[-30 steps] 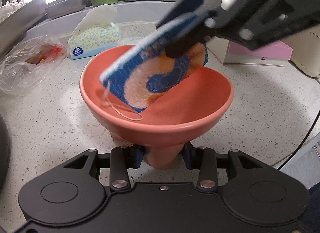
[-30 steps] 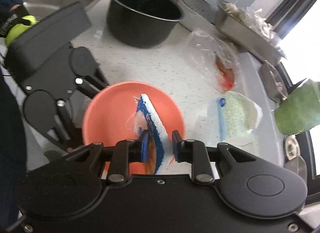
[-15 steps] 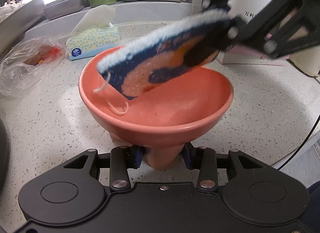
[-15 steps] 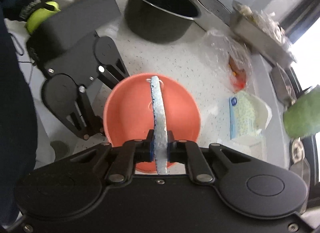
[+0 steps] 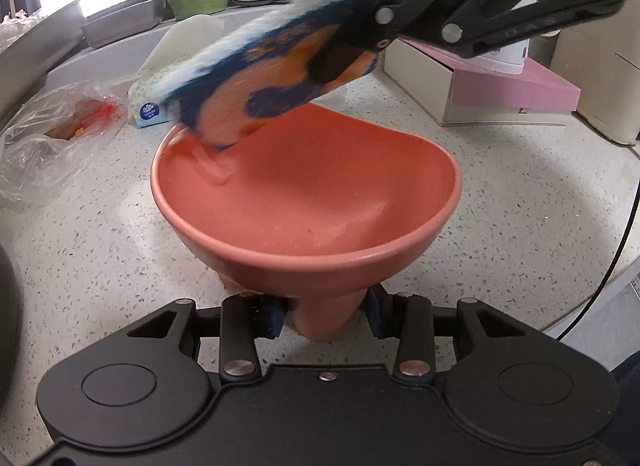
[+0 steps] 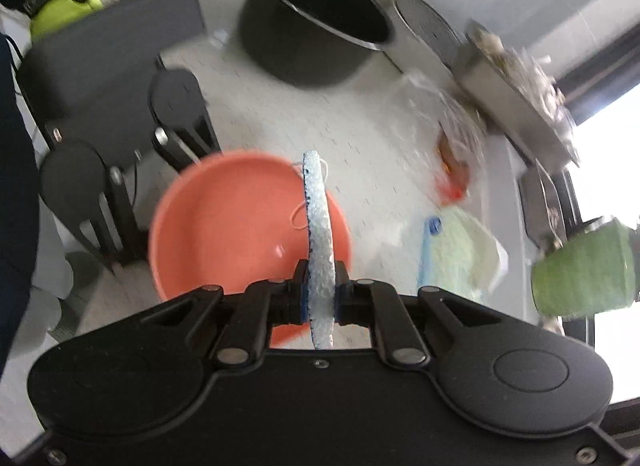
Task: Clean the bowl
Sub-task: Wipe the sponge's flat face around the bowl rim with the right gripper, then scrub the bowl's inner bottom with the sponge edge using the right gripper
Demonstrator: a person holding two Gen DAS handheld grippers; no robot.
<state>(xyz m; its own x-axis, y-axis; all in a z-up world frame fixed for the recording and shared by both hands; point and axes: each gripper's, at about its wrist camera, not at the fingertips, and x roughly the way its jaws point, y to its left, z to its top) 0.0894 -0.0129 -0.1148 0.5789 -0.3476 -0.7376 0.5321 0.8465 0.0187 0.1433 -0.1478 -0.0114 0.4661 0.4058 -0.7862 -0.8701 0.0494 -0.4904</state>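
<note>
A salmon-pink footed bowl (image 5: 304, 193) stands on the speckled counter. My left gripper (image 5: 325, 318) is shut on its foot, one blue pad on each side. Above the bowl, my right gripper (image 5: 384, 17) comes in from the upper right, shut on a blue, orange and white sponge (image 5: 272, 77). The sponge slants down to the left, and its blurred lower corner meets the inner wall at the bowl's far left rim. In the right wrist view the sponge (image 6: 318, 225) stands edge-on between the pads of my right gripper (image 6: 320, 298), over the right side of the bowl (image 6: 224, 234).
A tissue pack (image 5: 160, 97) and a crumpled plastic bag (image 5: 60, 133) lie behind the bowl on the left. A pink-topped box (image 5: 500, 85) sits at the right, with a black cable (image 5: 616, 266) near the counter edge. A black pot (image 6: 312, 25) stands beyond the bowl.
The right gripper rolled, turning the sponge from slanted to edge-on in its own view. It squeezed the sponge thinner and carried it to the bowl's far left rim. The left gripper and bowl stayed put.
</note>
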